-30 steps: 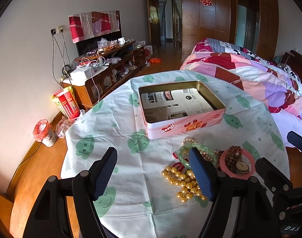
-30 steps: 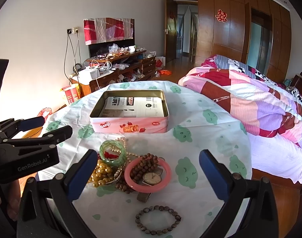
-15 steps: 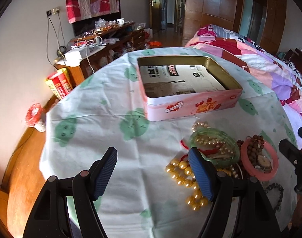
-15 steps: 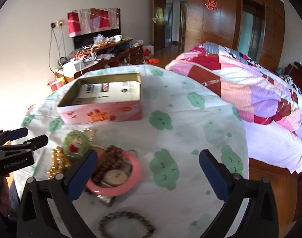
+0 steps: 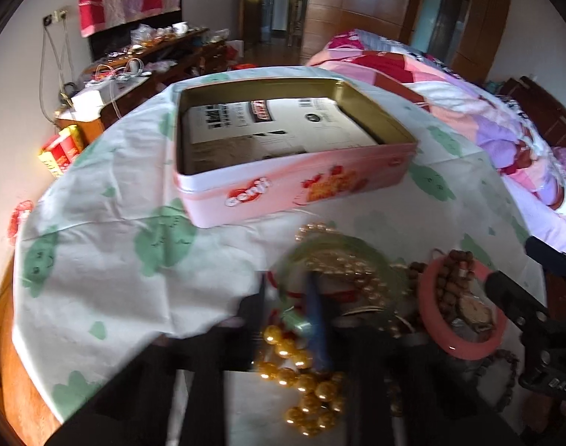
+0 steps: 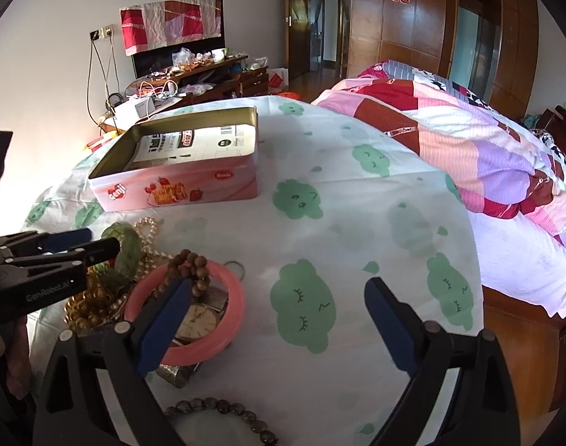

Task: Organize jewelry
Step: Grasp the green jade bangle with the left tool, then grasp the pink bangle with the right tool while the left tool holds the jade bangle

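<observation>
Left claw (image 5: 288,306) just closed on green bangle (image 5: 342,256), pink tin (image 6: 178,189) (reads "Genji")

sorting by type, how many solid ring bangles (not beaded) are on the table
2. The pink bangle lies around the watch and brown beads near the right tongs; the green bangle sits left of it, over the pearl strand. The pile may hide more.

The left gripper (image 5: 288,308) has dropped toward the jewelry pile near the table's front edge, and its jaws have just closed onto the green bangle (image 5: 301,321). The right gripper (image 6: 279,319) has come lower too, its left finger now over the pink bangle (image 6: 223,286), jaws narrowing slightly.
</observation>
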Available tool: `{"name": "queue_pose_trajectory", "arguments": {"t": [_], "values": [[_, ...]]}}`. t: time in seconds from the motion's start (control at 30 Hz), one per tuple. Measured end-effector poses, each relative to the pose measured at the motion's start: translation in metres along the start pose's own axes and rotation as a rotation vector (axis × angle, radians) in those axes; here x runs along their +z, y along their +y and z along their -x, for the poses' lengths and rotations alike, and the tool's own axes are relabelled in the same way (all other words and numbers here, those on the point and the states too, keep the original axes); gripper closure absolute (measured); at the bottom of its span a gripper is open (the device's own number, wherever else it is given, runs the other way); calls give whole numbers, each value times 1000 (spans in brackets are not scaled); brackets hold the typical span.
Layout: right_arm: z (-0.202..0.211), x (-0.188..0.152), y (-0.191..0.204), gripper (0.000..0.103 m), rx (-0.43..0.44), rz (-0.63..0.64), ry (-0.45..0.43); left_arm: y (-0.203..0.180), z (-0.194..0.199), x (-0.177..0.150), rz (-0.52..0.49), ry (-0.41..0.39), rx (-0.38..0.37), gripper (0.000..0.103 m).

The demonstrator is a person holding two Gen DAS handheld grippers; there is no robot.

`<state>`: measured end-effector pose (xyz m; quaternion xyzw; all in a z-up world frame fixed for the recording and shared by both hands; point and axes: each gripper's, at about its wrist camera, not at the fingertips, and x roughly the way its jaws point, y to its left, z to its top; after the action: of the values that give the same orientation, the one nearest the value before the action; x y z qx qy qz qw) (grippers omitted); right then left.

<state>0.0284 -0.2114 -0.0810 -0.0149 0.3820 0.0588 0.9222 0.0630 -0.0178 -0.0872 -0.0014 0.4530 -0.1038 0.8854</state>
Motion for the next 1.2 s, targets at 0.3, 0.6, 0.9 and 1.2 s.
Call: {"name": "queue_pose_trajectory", "arguments": {"t": [0.3,0.6,0.9,1.2], "values": [[-3,1,3,20,27,10,4,2,35,12,-15,-121,-14,97],[-9,2,9,41,146,14,52,16,37,14,3,-142,5,97],[-9,3,35,18,191,96,63,22,35,9,18,-137,13,97],[-20,0,46,16,180,138,106,20,29,5,14,-117,-2,97]]}}
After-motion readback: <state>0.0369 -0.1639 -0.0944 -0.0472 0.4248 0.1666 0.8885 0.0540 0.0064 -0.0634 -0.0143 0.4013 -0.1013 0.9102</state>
